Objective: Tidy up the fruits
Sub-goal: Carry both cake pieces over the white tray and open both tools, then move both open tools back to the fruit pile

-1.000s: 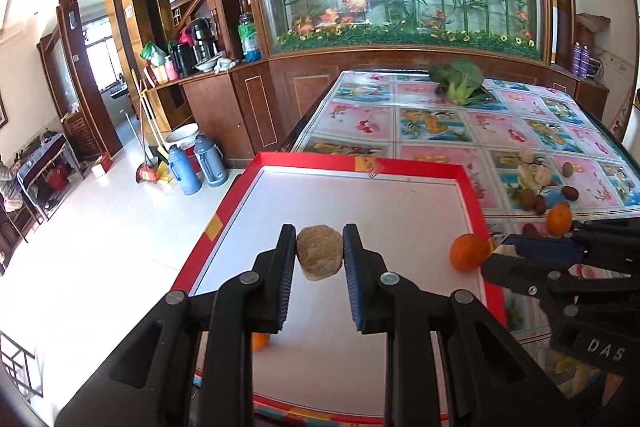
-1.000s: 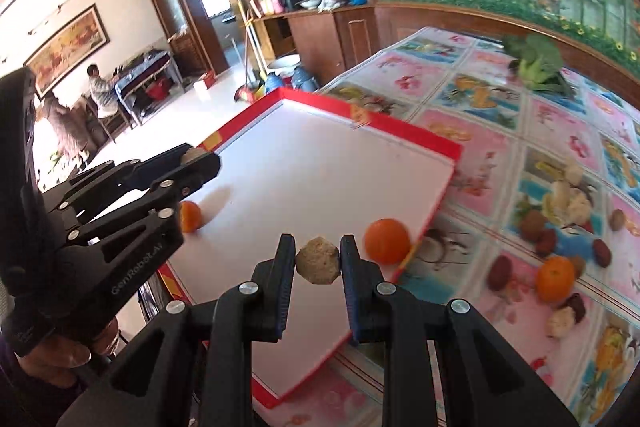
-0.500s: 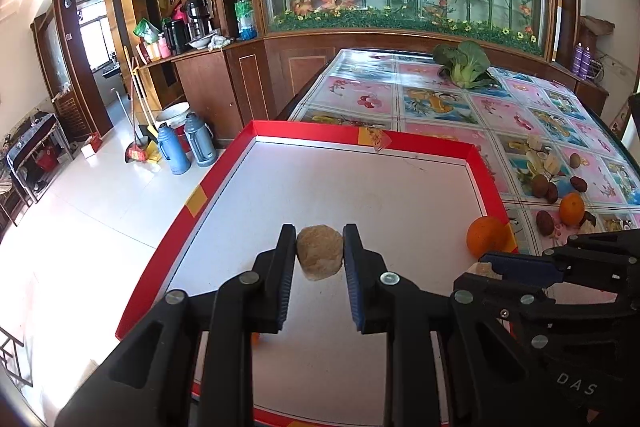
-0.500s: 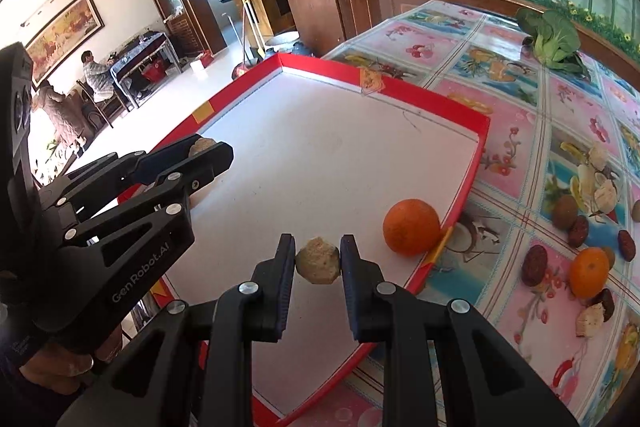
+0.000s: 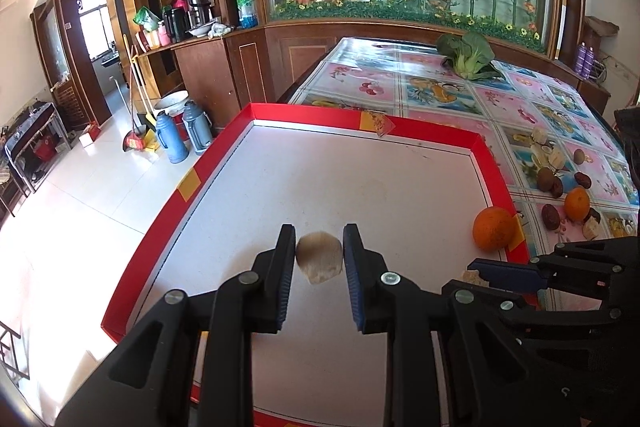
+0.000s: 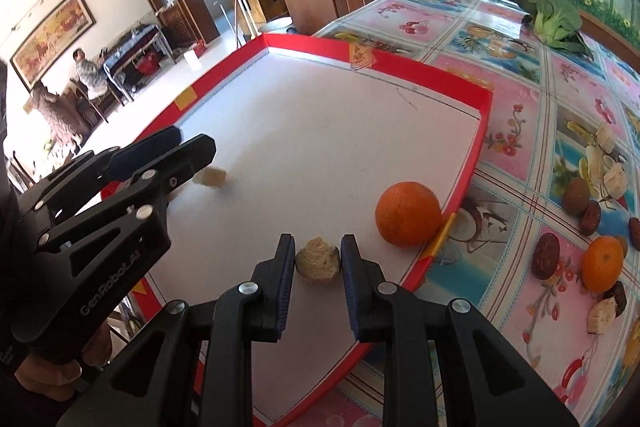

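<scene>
My left gripper [image 5: 319, 258] is shut on a pale tan fruit piece [image 5: 320, 261], low over the near part of the red-rimmed white tray [image 5: 436, 135]. My right gripper [image 6: 318, 258] is shut on a similar tan fruit piece [image 6: 319, 261], low over the tray's [image 6: 482, 115] near right part. An orange [image 6: 408, 214] sits in the tray against its right rim, just right of my right gripper; it also shows in the left wrist view [image 5: 494, 229]. The left gripper and its piece [image 6: 211, 176] show in the right wrist view.
On the patterned tablecloth right of the tray lie a smaller orange [image 6: 603, 263], several brown fruits [image 6: 545, 255] and pale banana-like pieces [image 6: 608, 169]. A leafy green vegetable [image 5: 468, 55] lies at the far end. The table's left edge drops to the floor.
Both grippers have come lower and nearer the tray, each still holding its piece. The orange looks larger and closer in the right wrist view.
</scene>
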{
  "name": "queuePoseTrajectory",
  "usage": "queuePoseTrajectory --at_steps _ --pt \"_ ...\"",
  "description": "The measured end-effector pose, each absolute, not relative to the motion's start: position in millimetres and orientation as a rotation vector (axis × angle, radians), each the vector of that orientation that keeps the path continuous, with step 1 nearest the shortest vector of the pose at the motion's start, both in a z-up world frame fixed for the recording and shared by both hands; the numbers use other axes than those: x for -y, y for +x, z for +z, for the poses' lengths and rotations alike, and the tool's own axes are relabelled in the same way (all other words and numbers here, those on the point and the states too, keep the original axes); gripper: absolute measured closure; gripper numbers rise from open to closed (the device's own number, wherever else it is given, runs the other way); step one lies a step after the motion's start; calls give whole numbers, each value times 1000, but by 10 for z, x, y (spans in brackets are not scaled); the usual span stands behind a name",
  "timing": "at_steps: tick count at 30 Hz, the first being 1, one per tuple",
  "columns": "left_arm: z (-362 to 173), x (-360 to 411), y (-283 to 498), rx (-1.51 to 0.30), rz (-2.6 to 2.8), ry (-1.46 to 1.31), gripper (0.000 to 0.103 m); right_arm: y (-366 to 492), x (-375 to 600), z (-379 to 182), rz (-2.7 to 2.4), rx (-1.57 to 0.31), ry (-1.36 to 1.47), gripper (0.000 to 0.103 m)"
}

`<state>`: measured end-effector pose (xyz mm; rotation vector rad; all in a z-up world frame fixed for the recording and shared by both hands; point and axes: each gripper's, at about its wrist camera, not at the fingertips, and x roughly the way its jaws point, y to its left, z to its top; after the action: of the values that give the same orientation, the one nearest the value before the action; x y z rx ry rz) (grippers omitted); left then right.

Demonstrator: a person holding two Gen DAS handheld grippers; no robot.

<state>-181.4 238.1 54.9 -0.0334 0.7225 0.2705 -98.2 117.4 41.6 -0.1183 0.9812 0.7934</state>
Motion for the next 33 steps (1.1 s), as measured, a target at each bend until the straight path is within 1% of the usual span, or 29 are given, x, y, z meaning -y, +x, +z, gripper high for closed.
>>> queuePoseTrajectory --at_steps 1,2,3,4,5,10,15,18,20,22,28,30,32,33 --pt "570 -2371 -1827 -716 273 -29 71 -981 -1125 444 790 -974 -103 77" --pt "595 -2363 -1843 -708 279 -23 61 -984 -1089 461 789 -966 -94 76" --pt "631 -2351 -1861 -698 293 -16 47 -989 -1038 494 787 -953 -83 76" --pt "665 -2344 -1881 -686 302 -11 42 -998 -984 527 780 -939 -73 76" --pt "707 -2329 -1912 -666 310 -5 39 -1001 -931 561 770 -927 -63 76" --pt "945 -2215 -2022 -605 318 28 38 -1001 -685 704 727 -881 -25 75" --pt "1162 -2041 -2104 -556 300 55 30 -1028 -457 851 692 -844 8 75" --pt "1273 -1927 -2148 -529 287 67 29 -1075 -324 925 674 -822 22 75" --pt "1324 -1848 -2161 -519 281 77 27 -1097 -227 982 665 -805 36 75" --pt "1353 -1786 -2179 -512 275 87 27 -1107 -142 1027 657 -793 48 71" --pt "1405 -1603 -2206 -508 257 107 26 -1198 154 1136 623 -745 57 70" --pt "1395 -1547 -2201 -518 238 102 16 -1234 358 1187 585 -716 51 70" --pt "1357 -1502 -2219 -536 194 76 14 -1274 604 1226 528 -685 40 64" --pt "1327 -1468 -2233 -550 161 67 14 -1294 763 1234 493 -671 38 57"
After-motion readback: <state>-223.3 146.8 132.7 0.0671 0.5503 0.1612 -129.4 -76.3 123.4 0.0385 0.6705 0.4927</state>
